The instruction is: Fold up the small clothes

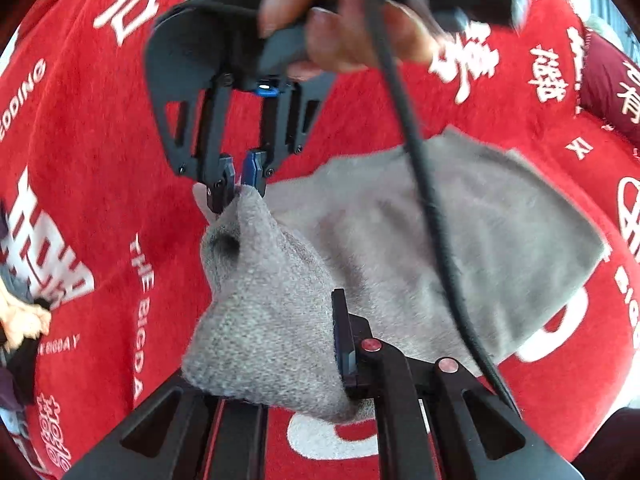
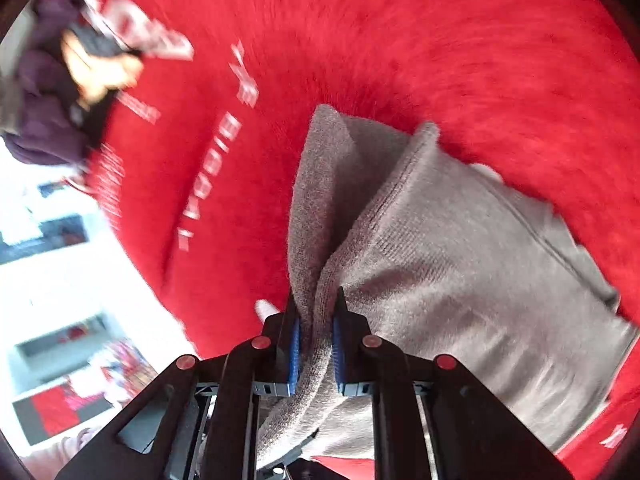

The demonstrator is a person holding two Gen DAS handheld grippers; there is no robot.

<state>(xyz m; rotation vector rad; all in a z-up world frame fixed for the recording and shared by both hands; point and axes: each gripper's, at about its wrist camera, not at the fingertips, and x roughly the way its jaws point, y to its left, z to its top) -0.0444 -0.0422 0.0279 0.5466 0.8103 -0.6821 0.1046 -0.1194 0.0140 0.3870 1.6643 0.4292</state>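
Lying across a red plush blanket (image 1: 100, 128) printed with white characters and English words, the grey knit garment (image 1: 460, 240) has one end lifted off the pile while the rest stays spread flat toward the right of the left wrist view.

Both tongs are clenched on that cloth. In the left wrist view the right gripper (image 1: 240, 192) reaches in from above, held by a bare hand (image 1: 332, 28), its two dark tips pinched together on a peaked corner of the garment — the fabric rises to a point between them. A black cable (image 1: 424, 200) hangs from that gripper and crosses in front of the cloth.

The left gripper (image 1: 336, 360) sits at the bottom of the same view. One blue-padded finger (image 1: 344, 344) shows against the nearer fold of the garment; the other is covered by the cloth, which drapes over the jaw and is gripped there.

The right wrist view shows its own blue pads (image 2: 295, 356) squeezing a gathered ridge of grey knit (image 2: 460, 280) between them, two layers bunched into the narrow gap, with a hemmed edge running up and away over the red blanket (image 2: 400, 40). At the upper left of that blurred view, a person's hand (image 2: 100, 72) beside dark purple fabric (image 2: 44, 120) lies at the blanket's edge.
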